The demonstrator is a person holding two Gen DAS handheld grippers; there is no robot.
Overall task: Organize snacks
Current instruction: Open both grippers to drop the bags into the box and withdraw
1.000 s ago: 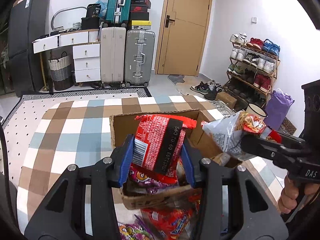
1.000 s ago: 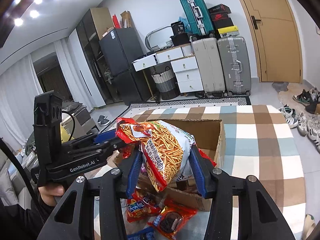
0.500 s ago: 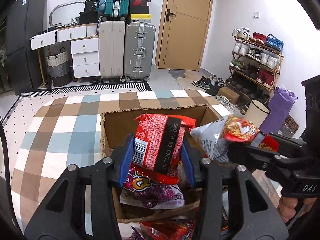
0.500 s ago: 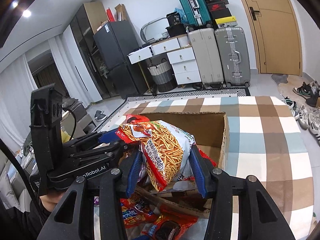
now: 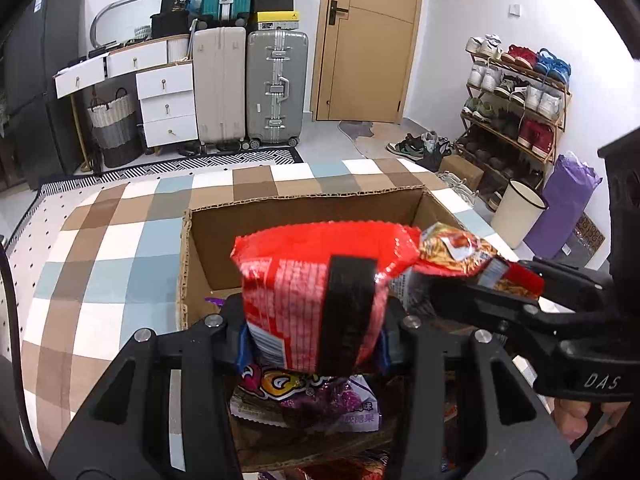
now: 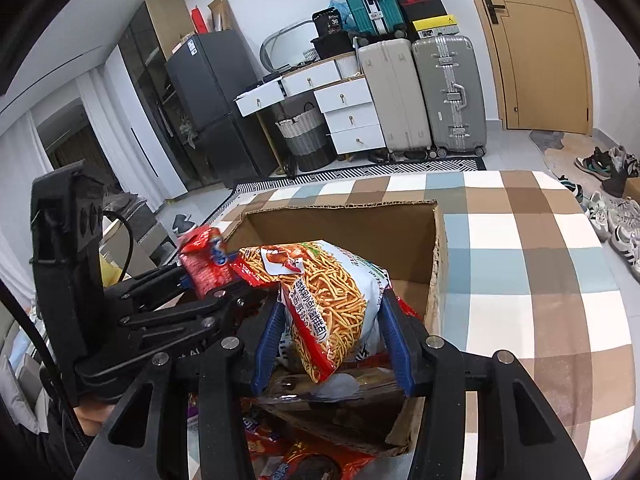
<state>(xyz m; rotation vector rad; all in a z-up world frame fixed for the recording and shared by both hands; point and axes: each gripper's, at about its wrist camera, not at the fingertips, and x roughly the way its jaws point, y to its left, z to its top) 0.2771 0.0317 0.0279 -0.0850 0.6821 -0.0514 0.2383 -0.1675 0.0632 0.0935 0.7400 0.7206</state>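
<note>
My left gripper (image 5: 312, 344) is shut on a red snack packet with a black stripe (image 5: 316, 292) and holds it over the open cardboard box (image 5: 304, 216). My right gripper (image 6: 332, 340) is shut on a white and red noodle snack bag (image 6: 332, 296) and holds it over the same box (image 6: 438, 264), to the right of the left one. The noodle bag also shows in the left wrist view (image 5: 460, 252), and the red packet in the right wrist view (image 6: 204, 268). A purple snack bag (image 5: 312, 396) lies in the box under the left gripper.
The box stands on a checked cloth (image 5: 104, 248). More red snack packets (image 6: 304, 456) lie in front of the box. Suitcases (image 5: 276, 88), drawers (image 5: 168, 104), a shoe rack (image 5: 516, 96) and a cream bin (image 5: 516, 216) stand beyond the table.
Both grippers have moved forward with their packets and now hang over the inside of the box. The purple bag in the box has come into clearer view.
</note>
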